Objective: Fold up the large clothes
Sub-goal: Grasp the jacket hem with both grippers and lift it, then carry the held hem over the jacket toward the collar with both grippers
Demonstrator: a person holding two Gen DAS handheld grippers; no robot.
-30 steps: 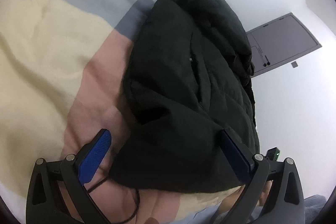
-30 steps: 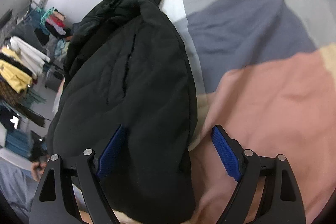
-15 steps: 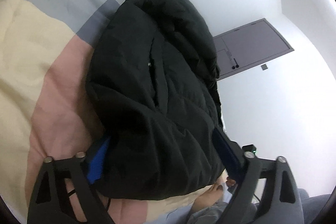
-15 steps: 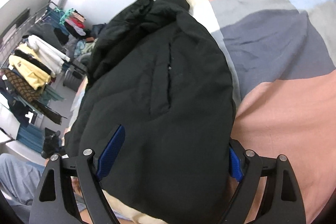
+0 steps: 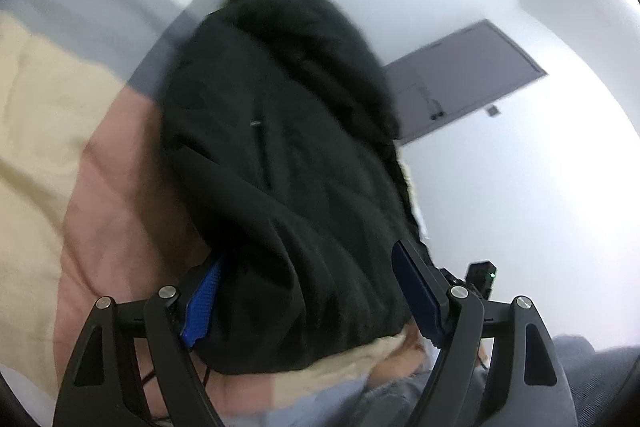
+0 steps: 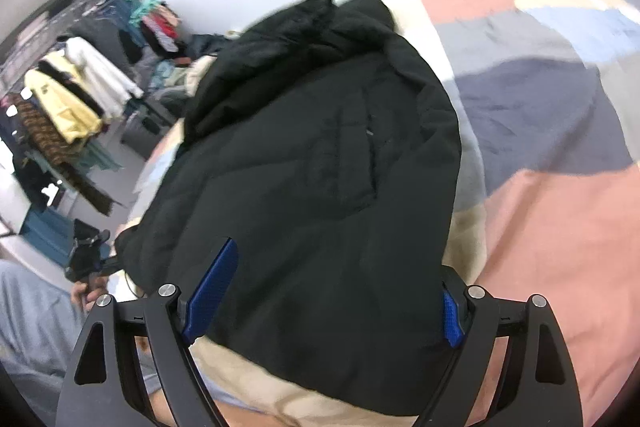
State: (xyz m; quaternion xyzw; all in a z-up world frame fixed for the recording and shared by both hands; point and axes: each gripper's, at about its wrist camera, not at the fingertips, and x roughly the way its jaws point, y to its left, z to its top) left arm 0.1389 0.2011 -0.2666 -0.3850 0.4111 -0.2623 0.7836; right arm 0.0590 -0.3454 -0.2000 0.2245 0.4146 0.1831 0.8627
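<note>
A large black padded jacket lies folded lengthways on a bed with a patchwork cover. My left gripper is open, its blue-padded fingers straddling the jacket's near hem; the left pad is partly tucked under the cloth. In the right wrist view the same jacket fills the middle. My right gripper is open too, straddling the near hem, with the right pad mostly hidden under the jacket's edge. The jacket's cream lining shows below the hem.
A grey door is set in the white wall behind the bed. A clothes rack with hung garments stands at the left in the right wrist view. The person's grey-trousered leg is at the lower left.
Both grippers have pushed forward onto the jacket's near hem, so that each open jaw now straddles the cloth. The left gripper's opening has narrowed somewhat. The jacket edge looks slightly lifted.
</note>
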